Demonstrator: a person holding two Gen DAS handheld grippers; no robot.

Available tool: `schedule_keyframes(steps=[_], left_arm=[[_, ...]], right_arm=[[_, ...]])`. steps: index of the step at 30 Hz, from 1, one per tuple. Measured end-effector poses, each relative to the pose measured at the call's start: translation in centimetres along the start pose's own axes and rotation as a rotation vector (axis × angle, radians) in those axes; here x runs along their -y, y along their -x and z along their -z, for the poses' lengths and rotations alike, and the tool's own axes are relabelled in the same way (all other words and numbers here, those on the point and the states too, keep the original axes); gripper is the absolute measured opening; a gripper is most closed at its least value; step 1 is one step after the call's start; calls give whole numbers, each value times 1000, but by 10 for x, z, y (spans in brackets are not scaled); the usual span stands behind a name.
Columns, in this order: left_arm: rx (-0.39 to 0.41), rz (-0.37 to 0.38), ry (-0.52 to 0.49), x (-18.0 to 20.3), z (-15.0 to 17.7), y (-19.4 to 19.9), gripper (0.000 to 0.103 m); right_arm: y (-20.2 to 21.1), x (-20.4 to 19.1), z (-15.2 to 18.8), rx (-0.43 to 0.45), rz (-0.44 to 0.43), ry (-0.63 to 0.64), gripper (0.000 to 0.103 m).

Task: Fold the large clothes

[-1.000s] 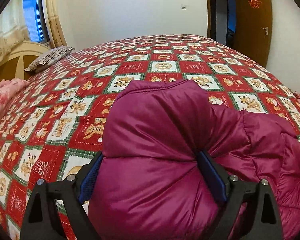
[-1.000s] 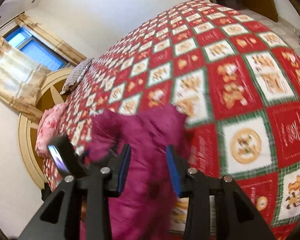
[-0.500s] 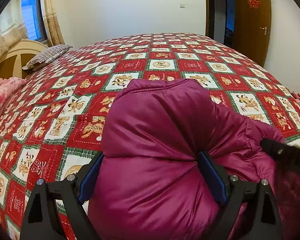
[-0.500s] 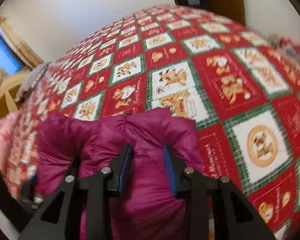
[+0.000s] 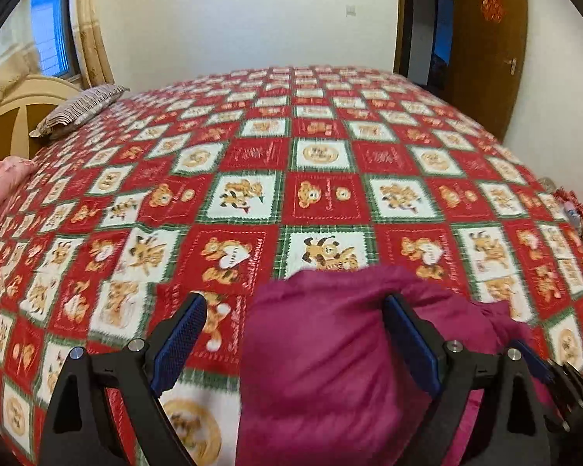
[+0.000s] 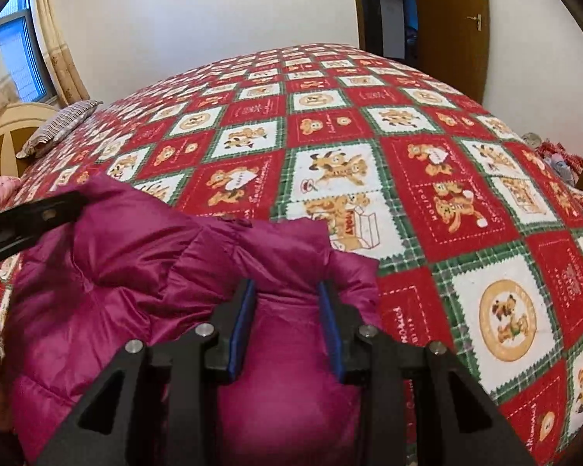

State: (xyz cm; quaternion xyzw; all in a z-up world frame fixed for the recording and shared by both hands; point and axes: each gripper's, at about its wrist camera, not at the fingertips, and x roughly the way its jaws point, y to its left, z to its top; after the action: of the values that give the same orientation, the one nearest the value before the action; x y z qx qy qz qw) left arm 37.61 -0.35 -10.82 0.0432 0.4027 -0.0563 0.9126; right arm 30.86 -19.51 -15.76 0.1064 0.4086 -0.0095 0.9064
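A magenta padded jacket (image 5: 330, 349) lies bunched at the near edge of a bed with a red, white and green bear-print quilt (image 5: 318, 155). My left gripper (image 5: 295, 334) is open; the jacket's fold touches its right pad and a gap shows by the left pad. In the right wrist view the jacket (image 6: 136, 264) fills the lower left. My right gripper (image 6: 287, 310) is shut on a puffy fold of it. The left gripper's black arm (image 6: 27, 221) shows at the left edge there.
A striped pillow (image 5: 77, 110) and a pink cloth (image 5: 0, 182) lie at the bed's left by a wooden headboard (image 5: 15, 116). A brown door (image 5: 486, 39) stands at the back right. Small items (image 5: 571, 206) sit beyond the bed's right edge.
My left gripper has let go of the jacket and drawn back, so much more quilt shows. My right gripper has stayed shut on the jacket and swung to face across the bed.
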Motion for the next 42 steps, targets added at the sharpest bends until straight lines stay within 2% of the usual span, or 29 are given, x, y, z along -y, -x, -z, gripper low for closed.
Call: schedule_keyframes(steps=[4, 11, 16, 18, 20, 23, 27, 31, 34, 36, 39, 42], left_arm=[[-75, 14, 22, 2, 4, -32, 93], [-88, -5, 25, 7, 12, -49, 94], [-108, 9, 33, 5, 10, -51, 94], [-122, 24, 33, 2, 8, -44, 94], [-120, 70, 34, -6, 7, -22, 94], [-53, 90, 5, -18, 14, 28, 94], [32, 81, -54, -32, 41, 84, 94], [9, 51, -15, -38, 70, 95, 94], [-28, 54, 5, -29, 85, 86, 94], [-41, 38, 5, -23, 91, 80, 94], [-22, 1, -5, -17, 94, 82, 94], [-25, -2, -9, -16, 95, 80, 94]], right_arm=[[-1, 4, 0, -4, -22, -15, 37], [-6, 6, -1, -4, -45, -28, 37], [-7, 8, -1, -9, -61, -36, 37], [-6, 8, -2, -14, -62, -29, 37], [-3, 7, -3, -23, -65, -9, 37], [15, 19, -7, -29, -129, -24, 38], [71, 28, -3, 68, -147, -36, 38], [130, 10, 21, 112, -209, -16, 40], [153, -17, 48, 138, -217, 18, 45], [152, -29, 64, 121, -213, 40, 45], [133, -38, 85, 71, -160, 91, 45], [111, -33, 97, 30, -154, 74, 45]])
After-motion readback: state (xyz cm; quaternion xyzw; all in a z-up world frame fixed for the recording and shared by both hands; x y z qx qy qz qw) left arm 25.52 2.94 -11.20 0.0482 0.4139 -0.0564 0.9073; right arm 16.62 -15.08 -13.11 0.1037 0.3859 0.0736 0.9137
